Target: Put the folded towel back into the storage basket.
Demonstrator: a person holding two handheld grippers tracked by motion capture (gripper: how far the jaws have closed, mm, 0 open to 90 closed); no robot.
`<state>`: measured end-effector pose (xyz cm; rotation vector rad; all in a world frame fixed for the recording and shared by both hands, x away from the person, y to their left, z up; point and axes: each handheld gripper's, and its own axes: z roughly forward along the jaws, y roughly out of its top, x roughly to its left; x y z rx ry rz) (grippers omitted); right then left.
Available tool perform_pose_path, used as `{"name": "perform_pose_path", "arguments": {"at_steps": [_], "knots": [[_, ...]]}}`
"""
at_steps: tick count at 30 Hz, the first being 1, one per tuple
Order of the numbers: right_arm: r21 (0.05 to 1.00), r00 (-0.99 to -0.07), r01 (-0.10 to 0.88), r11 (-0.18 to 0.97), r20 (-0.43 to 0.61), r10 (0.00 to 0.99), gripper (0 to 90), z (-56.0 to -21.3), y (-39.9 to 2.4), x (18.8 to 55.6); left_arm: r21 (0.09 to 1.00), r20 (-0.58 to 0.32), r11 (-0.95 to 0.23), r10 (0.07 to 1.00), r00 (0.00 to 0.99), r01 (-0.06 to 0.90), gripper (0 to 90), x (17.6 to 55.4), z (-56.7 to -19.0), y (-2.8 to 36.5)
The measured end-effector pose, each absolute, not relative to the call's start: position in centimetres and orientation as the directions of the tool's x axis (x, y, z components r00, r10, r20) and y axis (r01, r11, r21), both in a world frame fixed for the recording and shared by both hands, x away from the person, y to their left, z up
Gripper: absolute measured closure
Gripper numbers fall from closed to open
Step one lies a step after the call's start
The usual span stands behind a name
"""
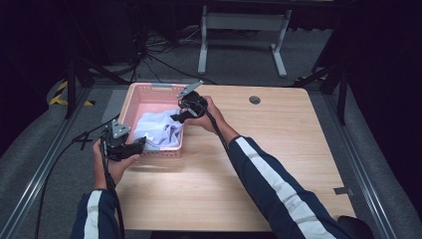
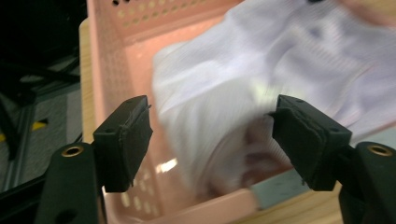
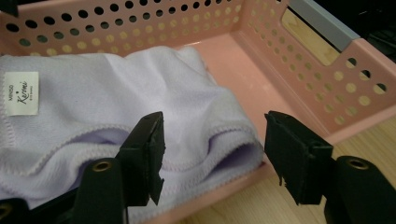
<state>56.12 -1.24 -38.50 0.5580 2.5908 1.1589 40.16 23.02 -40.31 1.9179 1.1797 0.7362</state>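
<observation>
You are looking at a white label [image 3: 21,93] sewn near the edge of the lilac cloth [image 3: 116,93]; it is carrying small capitals that seem to read "MINISO" above a slanted script word too fine to make out. The cloth is lying bunched in the pink perforated basket [image 1: 130,102], with its hemmed folds spilling toward the rim nearest you and filling the near half of the basket floor.

Your left gripper [image 2: 212,135] is hovering at the basket's near left corner with its jaws standing wide apart; the cloth is lying beyond them and the pads are pressing on nothing. Your right gripper [image 3: 212,154] is sitting over the basket's right rim, jaws likewise spread wide, the folded edge of the cloth showing between them without being pinched.

The basket is resting on the far left part of a pale wooden table [image 1: 259,164], whose top is showing a round cable grommet [image 1: 255,100] near the far edge. Grey carpet [image 1: 239,59] is running around the table, a white desk frame [image 1: 244,30] is standing behind it, black cables are trailing across the floor, and yellow-and-black tape [image 1: 62,94] is marking the floor at the left
</observation>
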Motion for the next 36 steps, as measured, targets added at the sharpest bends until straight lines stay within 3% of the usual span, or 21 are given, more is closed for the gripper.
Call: {"name": "perform_pose_path", "arguments": {"at_steps": [9,19,21,31,36], "knots": [[0.749,-0.904,0.165,0.642,-0.145,0.402,37.2,-36.7,-5.2,53.2,0.889,0.059,-0.282,0.852,0.52,0.362,24.6,37.4,-38.3,19.7],[0.737,-0.892,0.154,0.658,-0.182,0.413,36.4,-35.2,-10.4,50.5,0.901,0.052,-0.305,0.78,0.623,0.307,21.5,35.3,-37.8,15.6],[0.728,-0.889,0.153,0.668,-0.194,0.415,35.5,-35.1,-12.6,49.2,0.896,0.033,-0.316,0.749,0.661,0.313,19.9,35.0,-38.2,14.7],[0.713,-0.866,0.184,0.676,-0.208,0.455,33.7,-36.2,-19.5,45.7,0.819,0.122,-0.495,0.645,0.754,0.291,19.5,34.2,-40.9,10.5],[0.708,-0.844,0.224,0.67,-0.203,0.496,32.3,-38.0,-23.7,43.3,0.793,0.097,-0.529,0.599,0.795,0.301,20.0,34.5,-42.5,9.6]]}}
